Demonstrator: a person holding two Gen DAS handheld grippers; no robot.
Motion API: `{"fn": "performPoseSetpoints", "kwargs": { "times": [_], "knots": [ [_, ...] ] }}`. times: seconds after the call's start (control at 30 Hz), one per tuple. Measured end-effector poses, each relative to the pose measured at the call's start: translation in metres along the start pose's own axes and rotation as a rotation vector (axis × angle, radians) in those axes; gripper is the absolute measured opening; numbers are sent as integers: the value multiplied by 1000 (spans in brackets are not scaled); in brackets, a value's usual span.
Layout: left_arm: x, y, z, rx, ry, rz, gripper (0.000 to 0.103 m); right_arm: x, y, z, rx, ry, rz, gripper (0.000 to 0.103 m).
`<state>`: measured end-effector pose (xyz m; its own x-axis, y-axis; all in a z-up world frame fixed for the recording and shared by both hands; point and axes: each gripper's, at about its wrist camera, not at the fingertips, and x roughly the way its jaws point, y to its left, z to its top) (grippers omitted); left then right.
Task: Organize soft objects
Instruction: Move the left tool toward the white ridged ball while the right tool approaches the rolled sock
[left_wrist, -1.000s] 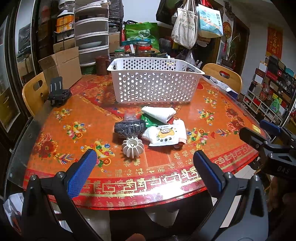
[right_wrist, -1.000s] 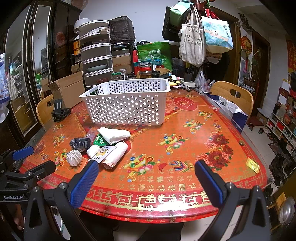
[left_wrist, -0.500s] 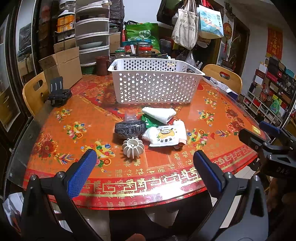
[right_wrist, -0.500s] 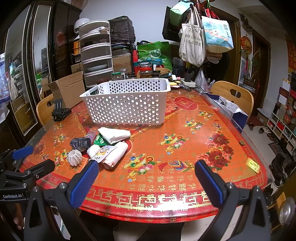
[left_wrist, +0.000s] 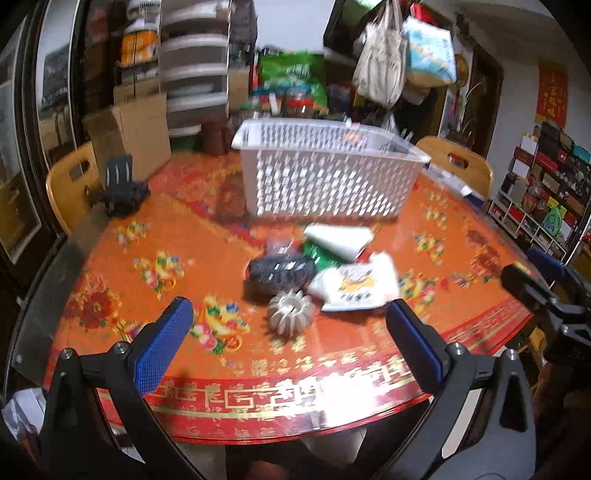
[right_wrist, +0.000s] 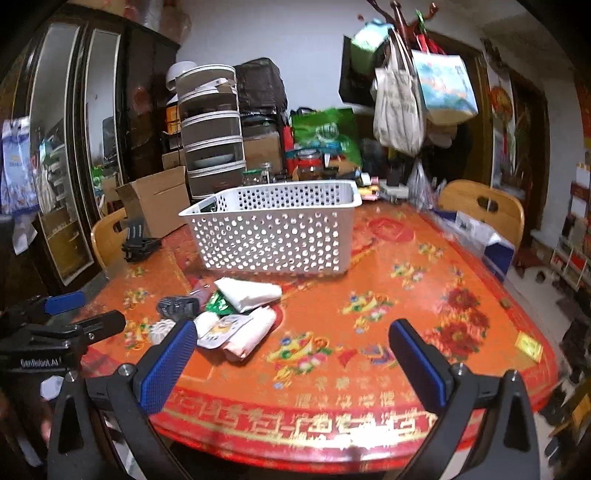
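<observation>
The left gripper hangs over the near edge of the round table with its blue-padded fingers spread wide and nothing between them. The right gripper sits beside it, also over the near rim of the table, its fingers likewise spread and empty. The soft things lie in a small heap near the middle of the table, in front of the white basket, well apart from both grippers: a white rolled cloth farthest back, a green packet touching it, a dark bundle to the left, a white pouch with a cartoon print to the right, and a ribbed white ball nearest the left gripper. The left view is blurred, so finer detail on these cannot be made out. The basket stands upright; what lies inside it cannot be told. A black stand sits at the table's left edge beside a wooden chair.
</observation>
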<state>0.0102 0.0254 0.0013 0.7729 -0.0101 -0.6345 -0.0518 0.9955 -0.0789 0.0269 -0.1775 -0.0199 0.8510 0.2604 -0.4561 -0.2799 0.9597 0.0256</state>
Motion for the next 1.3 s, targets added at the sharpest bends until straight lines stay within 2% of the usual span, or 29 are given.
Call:
{"fn": "performPoseSetpoints", "kwargs": {
  "times": [0.07, 0.13, 0.2, 0.23, 0.3, 0.37, 0.5, 0.63, 0.7, 0.77, 0.9, 0.97, 1.03, 1.07, 1.3],
  "knots": [
    [13, 5, -3, 4, 32, 20, 103, 11, 3, -2, -7, 35, 29, 103],
    [23, 9, -9, 17, 40, 38, 103, 29, 1, -7, 32, 109, 78, 103],
    [30, 12, -13, 6, 46, -31, 103, 44, -1, -13, 61, 177, 80, 103],
    [35, 11, -15, 6, 56, -39, 103, 53, -1, -16, 69, 205, 86, 103],
    [47, 8, -18, 34, 71, -8, 103, 61, -2, -21, 70, 221, 80, 103],
    [56, 4, -22, 48, 81, -8, 101, 67, -1, -23, 68, 229, 81, 103],
    [73, 2, -23, 46, 100, -17, 79, 75, 0, -24, 66, 236, 93, 102],
    [88, 3, -23, 38, 121, -28, 65, 87, 2, -24, 62, 261, 115, 96],
    [94, 3, -23, 34, 126, -38, 50, 90, 4, -24, 61, 268, 123, 95],
    [96, 4, -23, 28, 129, -51, 41, 95, 7, -24, 57, 276, 137, 94],
    [94, 8, -25, 26, 110, -53, 41, 102, 15, -23, 43, 283, 162, 87],
    [92, 12, -25, 23, 104, -58, 41, 106, 18, -22, 37, 289, 172, 76],
    [90, 15, -25, 21, 97, -63, 41, 113, 22, -23, 30, 307, 185, 60],
    [90, 18, -24, 17, 95, -67, 41, 116, 24, -24, 28, 317, 191, 57],
    [91, 28, -23, 3, 92, -85, 41, 127, 35, -26, -3, 345, 206, 51]
  ]
}}
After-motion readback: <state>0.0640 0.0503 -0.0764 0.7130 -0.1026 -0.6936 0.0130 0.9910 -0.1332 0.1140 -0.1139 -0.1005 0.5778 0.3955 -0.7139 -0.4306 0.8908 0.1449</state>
